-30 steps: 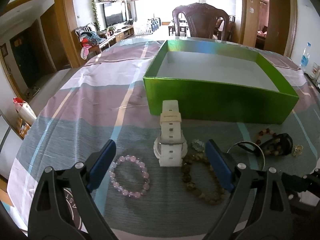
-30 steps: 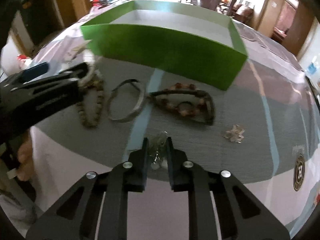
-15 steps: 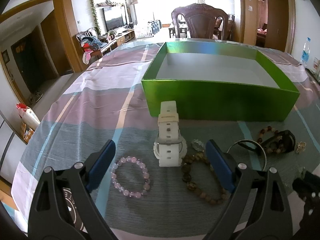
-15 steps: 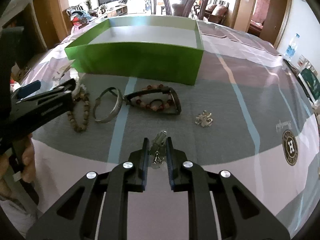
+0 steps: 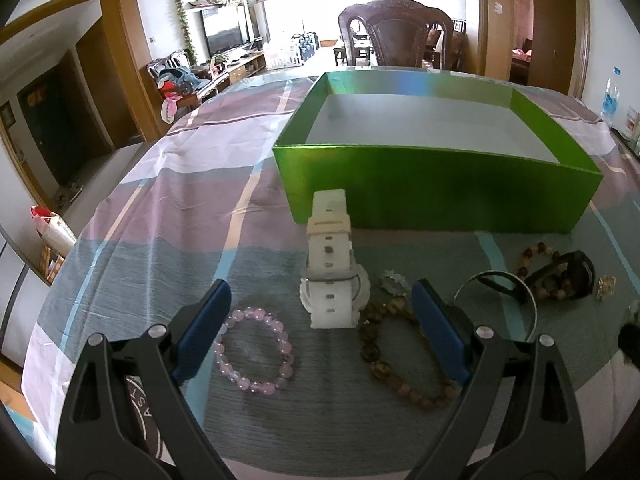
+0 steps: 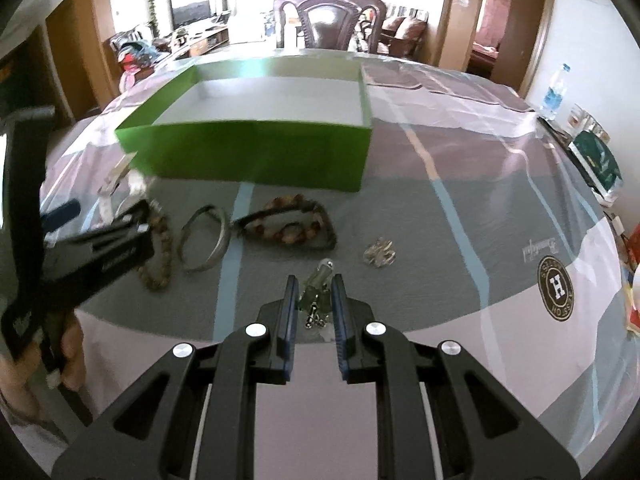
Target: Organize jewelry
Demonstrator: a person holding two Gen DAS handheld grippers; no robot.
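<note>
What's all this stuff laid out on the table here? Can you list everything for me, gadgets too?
Box: one, green outside, pale inside, open-topped, far side of the table.
Watch: one, white, in front of the box.
Pink bead bracelet: one, left of the watch.
Brown bead bracelet: one, right of the watch.
Metal bangle: one, silver, right of the brown beads.
Black band: one, lying around reddish beads, in front of the box.
Small sparkly piece: one, silvery, right of the black band.
Tablecloth: one, striped pink, grey and blue.
Chair: one, dark wood, behind the table.
Left gripper: black, blue pads, wide apart, empty.
Right gripper: black, pinching a small silvery trinket.
</note>
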